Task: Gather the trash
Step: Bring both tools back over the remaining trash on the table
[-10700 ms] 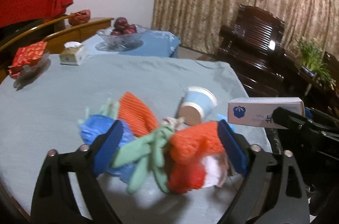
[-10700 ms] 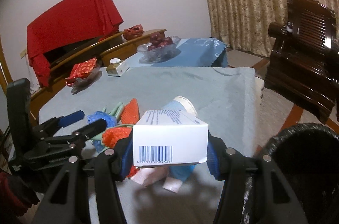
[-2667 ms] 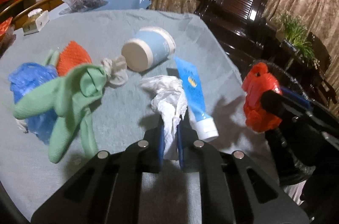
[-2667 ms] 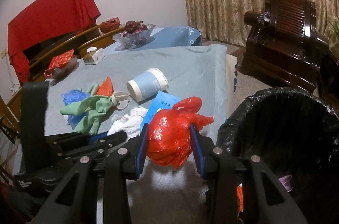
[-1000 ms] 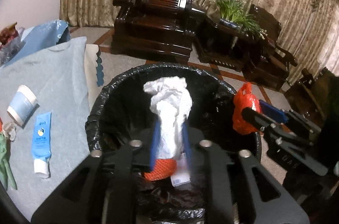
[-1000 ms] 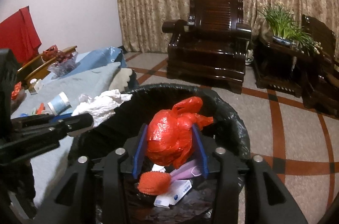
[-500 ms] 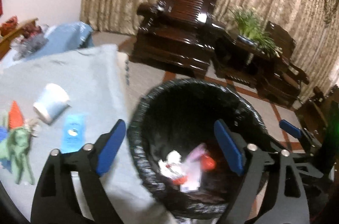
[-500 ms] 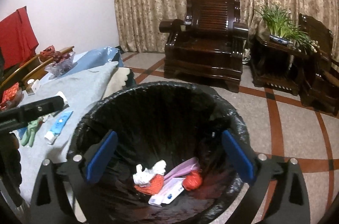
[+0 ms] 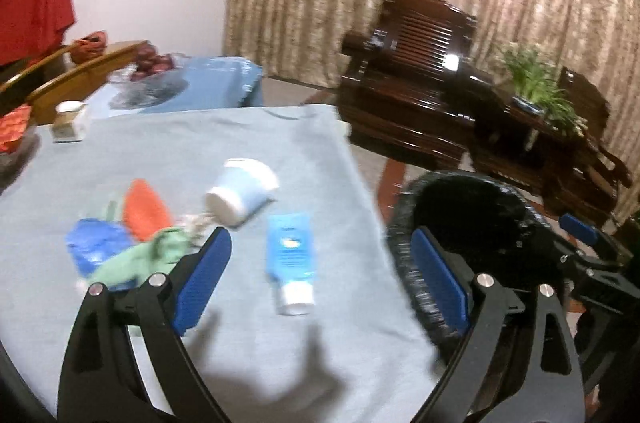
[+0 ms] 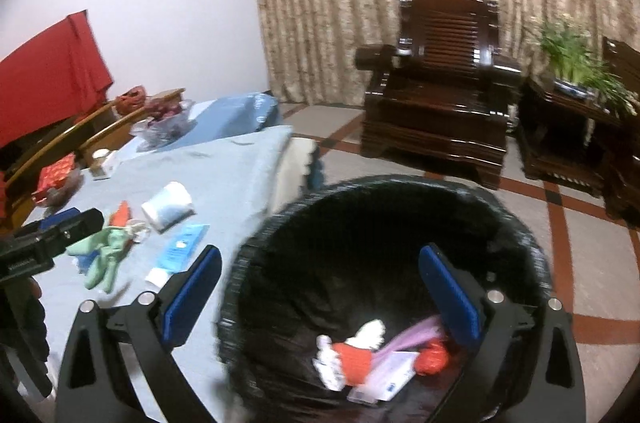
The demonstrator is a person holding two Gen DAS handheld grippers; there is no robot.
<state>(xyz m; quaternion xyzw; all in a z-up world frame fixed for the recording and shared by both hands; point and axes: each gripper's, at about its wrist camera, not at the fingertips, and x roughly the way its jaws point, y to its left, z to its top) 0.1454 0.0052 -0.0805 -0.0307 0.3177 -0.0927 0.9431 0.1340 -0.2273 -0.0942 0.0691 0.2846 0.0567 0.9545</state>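
My left gripper [image 9: 320,275] is open and empty above the table's front. Just ahead of it lie a blue tube [image 9: 290,259], a tipped light-blue paper cup [image 9: 242,197], a green glove [image 9: 136,257], an orange piece [image 9: 144,209] and a blue crumpled bag [image 9: 94,243]. My right gripper [image 10: 320,297] is open and empty over the black-lined trash bin [image 10: 520,231]. Inside the bin lie white tissue [image 10: 370,333], a red bag [image 10: 434,353], an orange piece [image 10: 354,357] and a white box [image 10: 386,379]. The bin also shows in the left wrist view [image 9: 472,191].
The table has a light-blue cloth [image 9: 180,151]. At its far end stand a fruit bowl [image 9: 152,63], a small white box [image 9: 70,125] and red packets [image 10: 56,175]. Dark wooden armchairs [image 10: 440,99] and a potted plant [image 10: 576,59] stand beyond the bin.
Since a second ago both grippers opened and dropped the white tissue and the red bag into the bin. My left gripper has swung back over the table; the right one has turned slightly left.
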